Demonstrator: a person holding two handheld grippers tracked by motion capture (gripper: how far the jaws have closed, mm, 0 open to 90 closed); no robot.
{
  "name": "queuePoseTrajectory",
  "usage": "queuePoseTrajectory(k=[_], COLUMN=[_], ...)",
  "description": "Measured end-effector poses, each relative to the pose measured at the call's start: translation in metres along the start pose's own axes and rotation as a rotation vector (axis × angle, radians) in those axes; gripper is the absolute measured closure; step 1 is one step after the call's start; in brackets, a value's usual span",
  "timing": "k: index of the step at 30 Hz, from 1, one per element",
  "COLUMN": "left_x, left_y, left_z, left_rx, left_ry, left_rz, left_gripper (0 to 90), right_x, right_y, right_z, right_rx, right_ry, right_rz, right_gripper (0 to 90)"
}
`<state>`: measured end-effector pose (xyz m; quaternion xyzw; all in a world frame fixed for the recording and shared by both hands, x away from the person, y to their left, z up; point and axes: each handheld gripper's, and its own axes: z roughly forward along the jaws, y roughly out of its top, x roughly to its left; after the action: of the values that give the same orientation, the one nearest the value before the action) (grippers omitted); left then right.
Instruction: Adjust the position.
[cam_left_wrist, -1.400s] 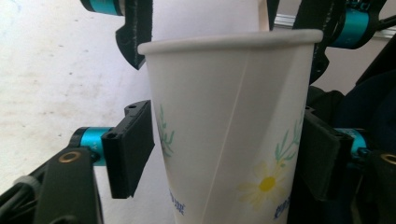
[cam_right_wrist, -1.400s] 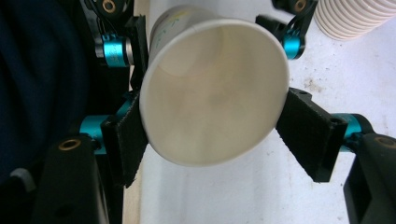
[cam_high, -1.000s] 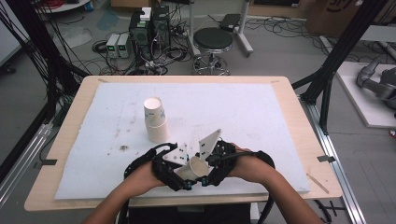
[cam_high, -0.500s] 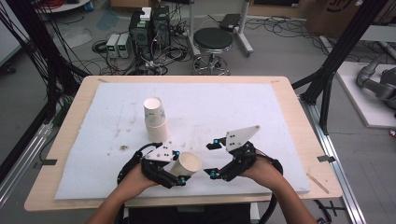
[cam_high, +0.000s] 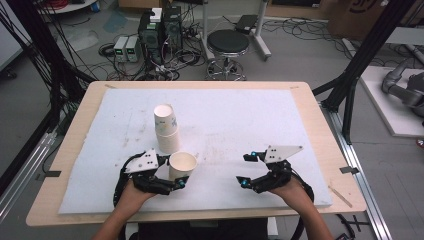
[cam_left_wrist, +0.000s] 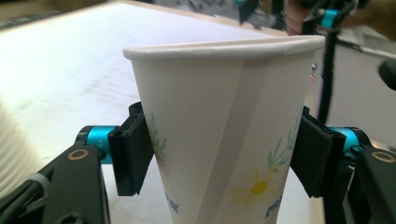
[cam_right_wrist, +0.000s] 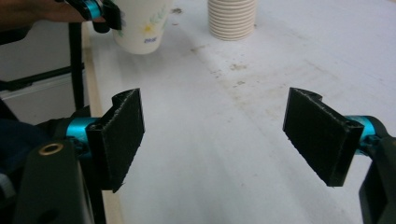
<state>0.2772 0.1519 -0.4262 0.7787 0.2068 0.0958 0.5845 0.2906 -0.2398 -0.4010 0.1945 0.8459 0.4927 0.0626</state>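
Left gripper fingers pinching paper cup near table's front edge, loosening, may drop; right gripper fingers spread, empty.

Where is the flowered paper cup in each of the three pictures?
High view: the paper cup stands upright at lower centre-left, between the jaws of the left hand-held gripper.
Left gripper view: it fills the centre, a black pad on each side.
Right gripper view: top left, far off.
Shared landmark: the stack of cups, which also stands at top centre of the right gripper view.
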Motion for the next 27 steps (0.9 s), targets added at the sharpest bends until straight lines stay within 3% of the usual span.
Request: queuePoseTrajectory(k=[3, 16, 19, 27], left_x=[0.003, 0.006, 0.007, 0.011], left_y=[-0.003, -0.004, -0.005, -0.007], left_z=[-0.006, -0.037, -0.042, -0.048], left_rx=[-0.051, -0.217, -0.236, -0.238], left_ry=[0.045, 0.236, 0.273, 0.311], left_rz=[-0.013, 0.027, 0.031, 0.034], left_gripper=[30.4, 30.0, 29.8, 29.3], right_x=[-0.003, -0.011, -0.013, -0.017], right_y=[-0.006, -0.017, -0.019, -0.02], right_z=[-0.002, -0.014, -0.015, -0.018], right_rx=[-0.019, -0.107, -0.101, -0.114], right_ry=[-0.034, -0.176, -0.187, -0.212], right_rz=[0.012, 0.022, 0.025, 0.035], right_gripper=[21.4, 21.5, 21.5, 21.6])
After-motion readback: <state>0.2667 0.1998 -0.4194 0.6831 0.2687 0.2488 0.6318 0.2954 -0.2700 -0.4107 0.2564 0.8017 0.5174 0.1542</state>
